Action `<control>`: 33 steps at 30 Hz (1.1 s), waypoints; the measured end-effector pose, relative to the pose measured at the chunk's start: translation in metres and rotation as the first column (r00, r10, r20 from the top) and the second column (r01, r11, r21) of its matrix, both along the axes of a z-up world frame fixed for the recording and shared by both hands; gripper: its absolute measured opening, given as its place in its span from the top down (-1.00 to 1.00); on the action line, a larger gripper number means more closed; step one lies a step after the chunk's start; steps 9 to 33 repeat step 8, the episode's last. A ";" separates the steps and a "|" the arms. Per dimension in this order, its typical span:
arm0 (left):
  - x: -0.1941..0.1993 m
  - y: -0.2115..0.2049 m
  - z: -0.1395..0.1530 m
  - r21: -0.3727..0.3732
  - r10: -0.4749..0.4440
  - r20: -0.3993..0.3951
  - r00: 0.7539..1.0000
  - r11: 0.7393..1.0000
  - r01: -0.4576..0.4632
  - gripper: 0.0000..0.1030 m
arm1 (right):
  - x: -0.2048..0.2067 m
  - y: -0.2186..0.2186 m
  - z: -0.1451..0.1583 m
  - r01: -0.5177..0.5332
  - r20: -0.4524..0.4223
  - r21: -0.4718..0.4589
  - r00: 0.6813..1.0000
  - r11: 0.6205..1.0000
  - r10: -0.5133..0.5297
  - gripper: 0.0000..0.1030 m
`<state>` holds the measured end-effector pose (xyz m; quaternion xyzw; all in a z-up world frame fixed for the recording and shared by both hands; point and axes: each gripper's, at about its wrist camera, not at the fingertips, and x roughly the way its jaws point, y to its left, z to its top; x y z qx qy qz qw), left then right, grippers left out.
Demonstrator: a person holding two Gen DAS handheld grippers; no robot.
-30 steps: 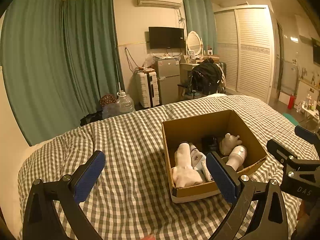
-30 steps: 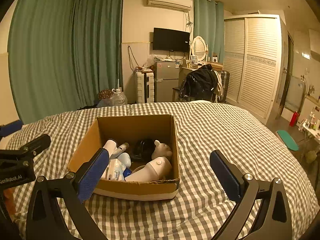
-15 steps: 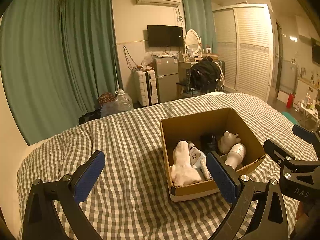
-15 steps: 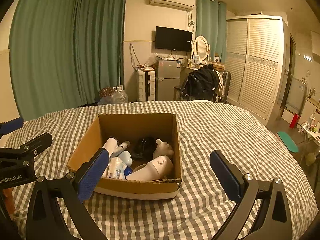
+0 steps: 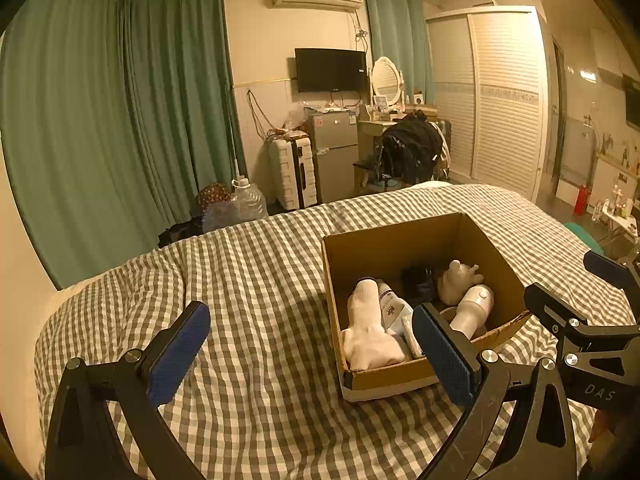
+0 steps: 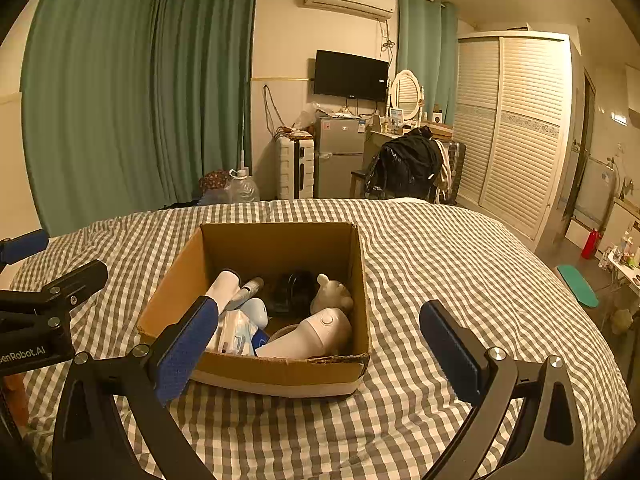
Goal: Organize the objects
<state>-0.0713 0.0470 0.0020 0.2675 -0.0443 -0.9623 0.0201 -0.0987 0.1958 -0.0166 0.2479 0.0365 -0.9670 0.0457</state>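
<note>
Open brown cardboard box (image 6: 256,368) is seen resting on the bed under a grey-and-white checked cover (image 6: 440,264).

Contents noted inside the box: rolled white socks (image 5: 370,332), a white bottle with dark lettering (image 5: 389,309), a pale blue rounded item (image 6: 256,312), a dark black object at the back (image 6: 292,290), a cream soft toy figure (image 6: 332,294), and a white cylindrical handheld device with a round button (image 6: 316,336). All are lying loosely against one another; no sorting is evident.

Left claw (image 5: 312,354) is held released, blue pads spread wide, nothing between them; it is positioned over the cover beside the box's left wall. Right claw (image 6: 320,354) is likewise released and empty, poised just in front of the box's near wall.

Progress judged: either the gathering is complete, with every item boxed, or unpacking has not begun. Nothing is seen lying loose on the cover. Which reading holds cannot be told from these views.
</note>
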 end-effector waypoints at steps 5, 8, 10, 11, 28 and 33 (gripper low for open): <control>0.001 0.000 0.000 -0.003 -0.002 0.000 1.000 1.000 0.002 -1.00 | -0.001 -0.002 -0.002 -0.001 0.006 0.009 1.000 1.000 0.001 -0.96; 0.001 -0.001 0.000 0.002 -0.004 -0.002 1.000 1.000 0.004 -1.00 | 0.000 -0.003 -0.002 -0.004 0.005 0.013 1.000 1.000 0.004 -0.96; 0.001 -0.001 0.000 0.002 -0.004 -0.002 1.000 1.000 0.004 -1.00 | 0.000 -0.003 -0.002 -0.004 0.005 0.013 1.000 1.000 0.004 -0.96; 0.001 -0.001 0.000 0.002 -0.004 -0.002 1.000 1.000 0.004 -1.00 | 0.000 -0.003 -0.002 -0.004 0.005 0.013 1.000 1.000 0.004 -0.96; 0.001 -0.001 0.000 0.002 -0.004 -0.002 1.000 1.000 0.004 -1.00 | 0.000 -0.003 -0.002 -0.004 0.005 0.013 1.000 1.000 0.004 -0.96; 0.001 -0.001 0.000 0.002 -0.004 -0.002 1.000 1.000 0.004 -1.00 | 0.000 -0.003 -0.002 -0.004 0.005 0.013 1.000 1.000 0.004 -0.96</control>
